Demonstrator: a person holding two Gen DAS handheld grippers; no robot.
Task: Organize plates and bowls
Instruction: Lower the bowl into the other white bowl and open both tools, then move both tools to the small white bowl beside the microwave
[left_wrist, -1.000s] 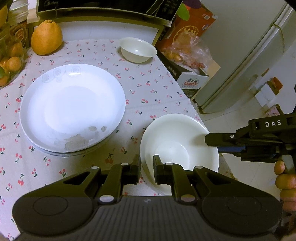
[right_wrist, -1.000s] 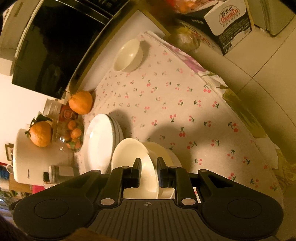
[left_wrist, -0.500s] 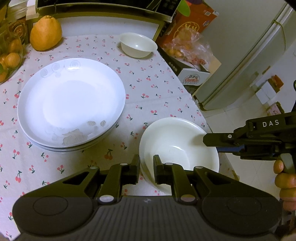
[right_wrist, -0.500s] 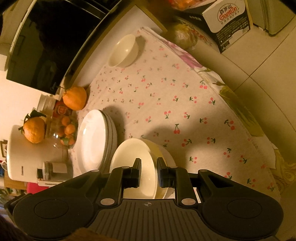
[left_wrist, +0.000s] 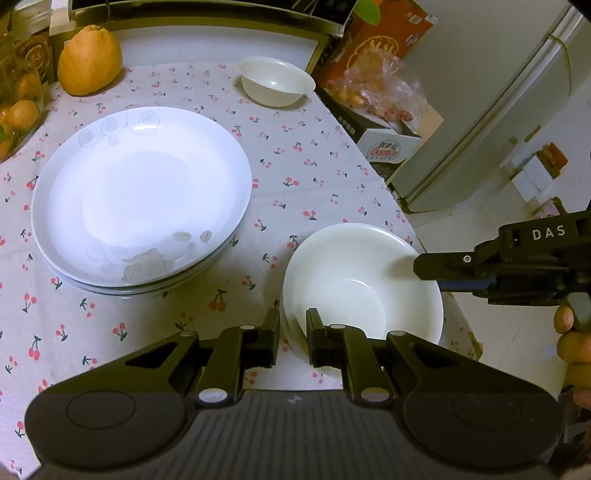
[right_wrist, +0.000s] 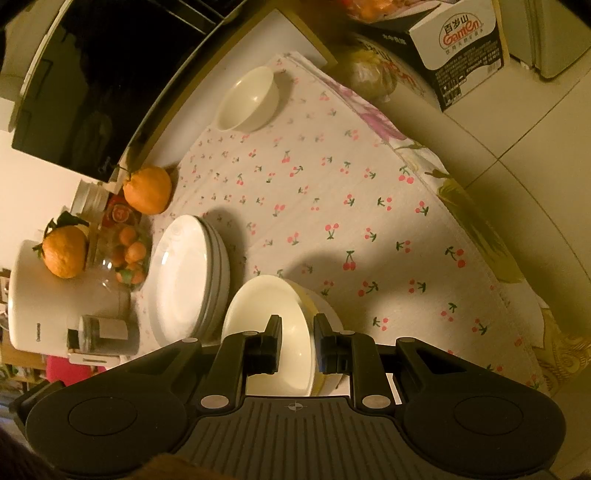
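Plate stack (left_wrist: 140, 195) slid lower in left view; left gripper (left_wrist: 292, 334) and right gripper (right_wrist: 297, 341) fingers pinch large bowl (left_wrist: 364, 284) rim beside it. Risk: uneven pull tips bowl off counter (left_wrist: 306, 177) edge.

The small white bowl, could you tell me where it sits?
In the left wrist view the small white bowl sits at the table's far edge, beyond the plate stack.

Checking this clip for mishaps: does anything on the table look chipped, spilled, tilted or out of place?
Nothing looks broken or spilled. The one oddity: the near bowl sits at the tablecloth's corner edge, gripped on opposite rims by both tools. The plate stack lies flat, and the small bowl stands alone at the far side.
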